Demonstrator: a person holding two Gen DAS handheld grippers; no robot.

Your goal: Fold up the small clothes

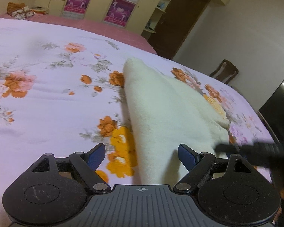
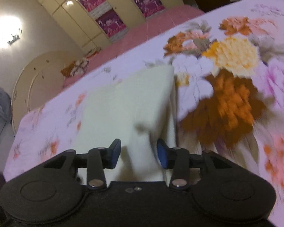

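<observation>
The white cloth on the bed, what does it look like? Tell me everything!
The cloth is creamy white, soft and fuzzy like fleece. It lies on the flowery bedsheet, folded over in layers with a pointed far corner. Its near end rises between the right gripper fingers, which are apart. The left gripper is wide open over its near edge.

- White cloth [image 1: 161, 109] — near end hidden behind the left gripper [image 1: 141, 156] body.
- Right gripper [image 1: 255, 151] — motion-blurred in the left wrist view, cut off by the right edge; jaws unreadable there.
- Floral bedsheet [image 2: 236, 94] — print smeared in the right wrist view.
- Wardrobe posters [image 1: 119, 11] — figures too small to tell.
</observation>
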